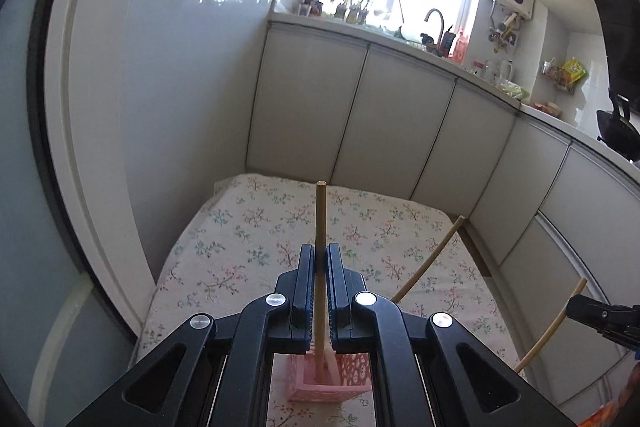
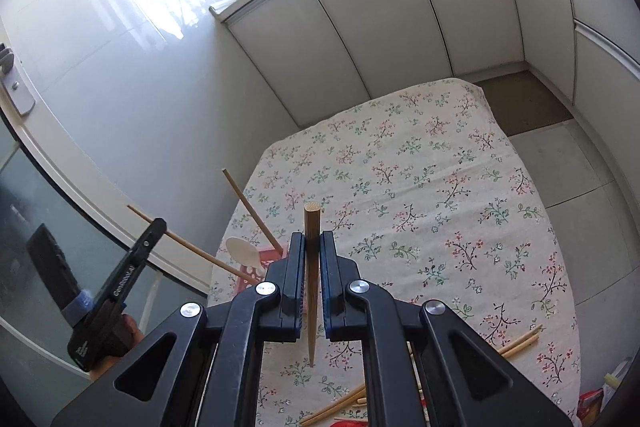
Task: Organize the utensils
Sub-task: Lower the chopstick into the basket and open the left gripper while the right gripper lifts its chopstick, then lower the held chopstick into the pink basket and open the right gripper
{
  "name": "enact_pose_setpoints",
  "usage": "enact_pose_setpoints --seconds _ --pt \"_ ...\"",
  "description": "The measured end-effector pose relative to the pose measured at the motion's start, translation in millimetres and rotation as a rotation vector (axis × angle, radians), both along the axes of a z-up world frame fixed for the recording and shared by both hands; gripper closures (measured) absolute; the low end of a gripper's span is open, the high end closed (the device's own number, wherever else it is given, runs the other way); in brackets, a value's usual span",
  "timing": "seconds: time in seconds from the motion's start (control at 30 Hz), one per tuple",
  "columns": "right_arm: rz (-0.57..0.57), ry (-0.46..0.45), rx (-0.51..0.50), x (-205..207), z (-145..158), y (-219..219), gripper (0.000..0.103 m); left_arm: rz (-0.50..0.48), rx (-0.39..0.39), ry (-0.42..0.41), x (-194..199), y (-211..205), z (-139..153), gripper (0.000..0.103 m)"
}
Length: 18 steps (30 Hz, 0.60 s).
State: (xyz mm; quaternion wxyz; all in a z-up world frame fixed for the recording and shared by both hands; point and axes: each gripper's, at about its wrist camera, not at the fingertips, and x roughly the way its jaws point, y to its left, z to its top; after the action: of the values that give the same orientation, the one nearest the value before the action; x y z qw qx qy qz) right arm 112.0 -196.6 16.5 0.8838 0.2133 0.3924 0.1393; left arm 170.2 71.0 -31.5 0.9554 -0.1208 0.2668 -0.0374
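Clamping a pale wooden chopstick (image 1: 321,227) upright, the left gripper (image 1: 321,259) holds its lower end inside the pink lattice plastic basket (image 1: 320,383) on the floral-cloth worktop (image 1: 248,227). The right gripper (image 2: 312,251) has its jaws clenched on a darker tapered wooden chopstick (image 2: 311,227), tip hanging above the cloth, with loose chopsticks (image 2: 520,345) nearby.

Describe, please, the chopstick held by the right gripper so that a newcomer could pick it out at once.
Start at the floral tablecloth covering the table. Above its near part, the right gripper is shut on one chopstick held upright, its pointed tip hanging down. Unlike the pale chopsticks lying flat near the cloth's edge, it is darker brown and off the table.
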Motion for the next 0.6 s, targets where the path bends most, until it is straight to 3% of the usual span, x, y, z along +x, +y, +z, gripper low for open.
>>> enact_pose_setpoints --seconds 0.2,0.37,0.6 --pt "0.009 -0.038 -0.016 -2 9 6 0.096 -0.007 -0.017 0.043 4 3 -11 0.094" --pt "0.023 -0.103 -0.055 -7 27 19 0.096 -0.015 0.016 0.06 -8 -3 -5 0.054" --pt "0.035 -0.254 -0.115 -9 65 48 0.096 0.034 0.058 0.147 -28 12 -6 0.038"
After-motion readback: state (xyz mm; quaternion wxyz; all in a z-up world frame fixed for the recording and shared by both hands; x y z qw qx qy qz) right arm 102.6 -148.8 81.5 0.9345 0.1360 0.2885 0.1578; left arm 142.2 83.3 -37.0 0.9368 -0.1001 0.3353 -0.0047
